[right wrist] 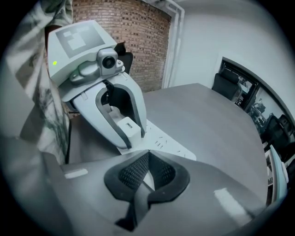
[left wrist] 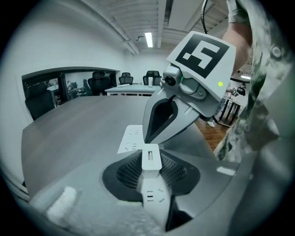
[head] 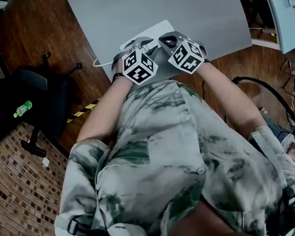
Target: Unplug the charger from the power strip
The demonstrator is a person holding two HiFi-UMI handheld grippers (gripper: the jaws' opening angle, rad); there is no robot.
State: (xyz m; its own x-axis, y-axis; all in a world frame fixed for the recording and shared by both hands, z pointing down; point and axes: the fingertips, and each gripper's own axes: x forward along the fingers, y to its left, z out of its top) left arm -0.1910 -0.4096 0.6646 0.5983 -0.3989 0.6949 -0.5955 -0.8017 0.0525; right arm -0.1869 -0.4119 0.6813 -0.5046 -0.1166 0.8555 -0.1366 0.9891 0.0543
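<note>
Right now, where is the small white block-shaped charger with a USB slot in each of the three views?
Left gripper view: the small white block-shaped charger stands low centre, between dark ribbed pads.
Right gripper view: left of centre, where the left gripper straddles it.
Head view: not visible; the left gripper covers it.
Shared landmark: the flat white power strip under it, seen in all three.

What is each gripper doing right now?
Left gripper: closed on the charger.
Right gripper: closed, empty, tips at the power strip.
</note>
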